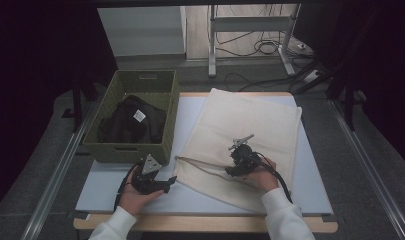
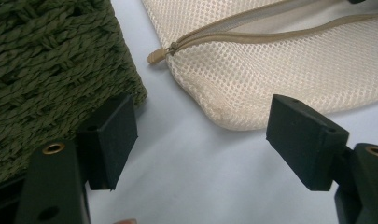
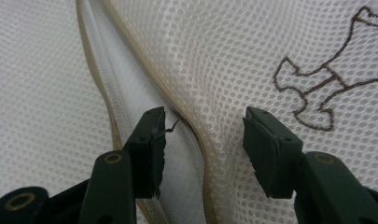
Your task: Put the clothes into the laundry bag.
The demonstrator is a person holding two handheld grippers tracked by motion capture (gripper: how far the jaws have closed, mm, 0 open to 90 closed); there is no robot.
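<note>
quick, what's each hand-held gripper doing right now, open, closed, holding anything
Left hand-held gripper: open, empty, over the table.
Right hand-held gripper: open, astride the mesh bag edge at the zipper opening, not pinching.

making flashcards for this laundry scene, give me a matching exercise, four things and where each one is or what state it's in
Things:
1. mesh bag
2. dark garment
3. left gripper
4. right gripper

Places or states:
a. inside the green basket
b. jaws open over bare table, near the bag's corner
c. flat on the table, zipper partly open
d. jaws astride the zipper's open edge

Pairs: 1-c, 2-a, 3-b, 4-d
</note>
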